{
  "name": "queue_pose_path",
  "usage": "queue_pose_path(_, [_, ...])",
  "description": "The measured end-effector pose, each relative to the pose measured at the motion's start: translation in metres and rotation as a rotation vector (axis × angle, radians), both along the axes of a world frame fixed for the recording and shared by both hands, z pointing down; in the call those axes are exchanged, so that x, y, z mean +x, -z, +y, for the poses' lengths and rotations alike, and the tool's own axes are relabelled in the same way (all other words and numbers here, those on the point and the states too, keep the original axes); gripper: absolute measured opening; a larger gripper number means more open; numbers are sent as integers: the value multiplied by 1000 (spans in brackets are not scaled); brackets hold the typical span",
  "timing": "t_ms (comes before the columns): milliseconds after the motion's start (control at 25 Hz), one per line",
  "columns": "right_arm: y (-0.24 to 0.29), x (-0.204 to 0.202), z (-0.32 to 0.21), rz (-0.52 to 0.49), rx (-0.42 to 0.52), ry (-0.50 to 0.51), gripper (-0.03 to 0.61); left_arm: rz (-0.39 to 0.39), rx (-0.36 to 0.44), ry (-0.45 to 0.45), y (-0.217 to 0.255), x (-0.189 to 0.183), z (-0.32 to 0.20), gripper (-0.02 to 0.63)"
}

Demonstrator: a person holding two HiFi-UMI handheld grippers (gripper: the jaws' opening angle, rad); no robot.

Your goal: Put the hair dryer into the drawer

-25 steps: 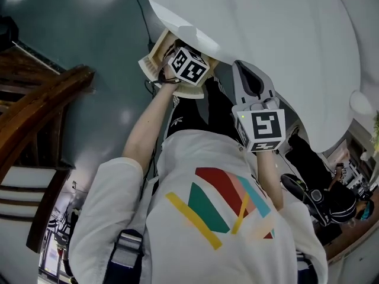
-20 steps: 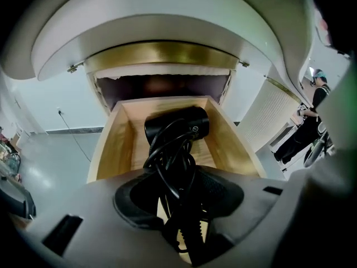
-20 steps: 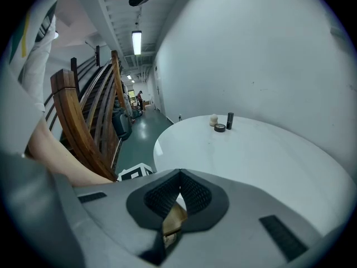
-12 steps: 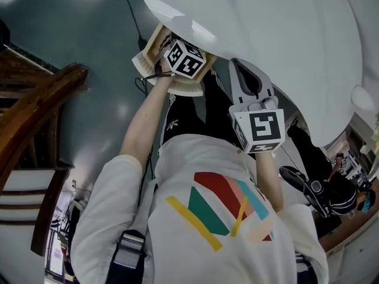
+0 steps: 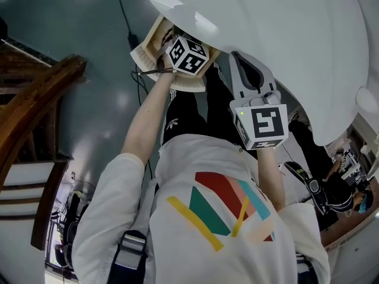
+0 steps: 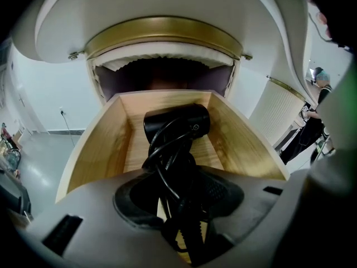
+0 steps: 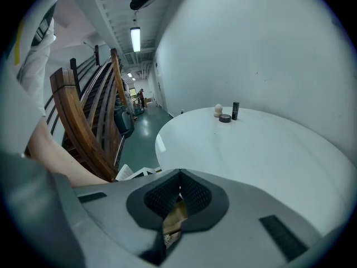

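Now left gripper (image 6: 181, 200) pinches the black tubular hair dryer (image 6: 177, 124) over wooden drawer (image 6: 103, 147); right gripper (image 7: 178, 193) jaws closed.

No words, numbers or brand names could be read anywhere. The left cube (image 5: 188, 56) and the right cube (image 5: 265, 125) bore only black-and-white square patterns, not letters. The shirt (image 5: 219, 212) carried coloured stripes without lettering. A small white emblem (image 5: 172, 123) on the dark trousers (image 5: 186, 108) was too small to read, as was a tiny round mark (image 6: 195, 128) on the hair dryer (image 6: 177, 124).
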State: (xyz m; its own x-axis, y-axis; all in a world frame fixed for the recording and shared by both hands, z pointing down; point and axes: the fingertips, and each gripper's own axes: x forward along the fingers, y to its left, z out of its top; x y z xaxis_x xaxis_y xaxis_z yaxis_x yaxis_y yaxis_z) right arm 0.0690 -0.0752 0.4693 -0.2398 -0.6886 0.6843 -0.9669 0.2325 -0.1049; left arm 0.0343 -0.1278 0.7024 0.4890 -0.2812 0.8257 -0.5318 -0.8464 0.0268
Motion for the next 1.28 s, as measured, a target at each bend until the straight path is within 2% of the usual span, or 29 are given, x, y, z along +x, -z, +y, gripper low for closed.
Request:
queue_pose_path(280, [-6, -6, 2, -7, -7, 11, 12, -3, -13, 0, -11, 0, 2, 181])
queue_pose_path(640, [-7, -6, 2, -10, -14, 17, 12, 15, -106, 26, -22, 1, -1, 181])
queue_pose_path(840, [-12, -7, 2, -14, -21, 16, 12, 55, -155, 31, -27, 2, 2, 181])
queue_pose_path(1280, [-13, -12, -2, -24, -12, 29, 12, 56, -205, 25, -35, 3, 1, 181])
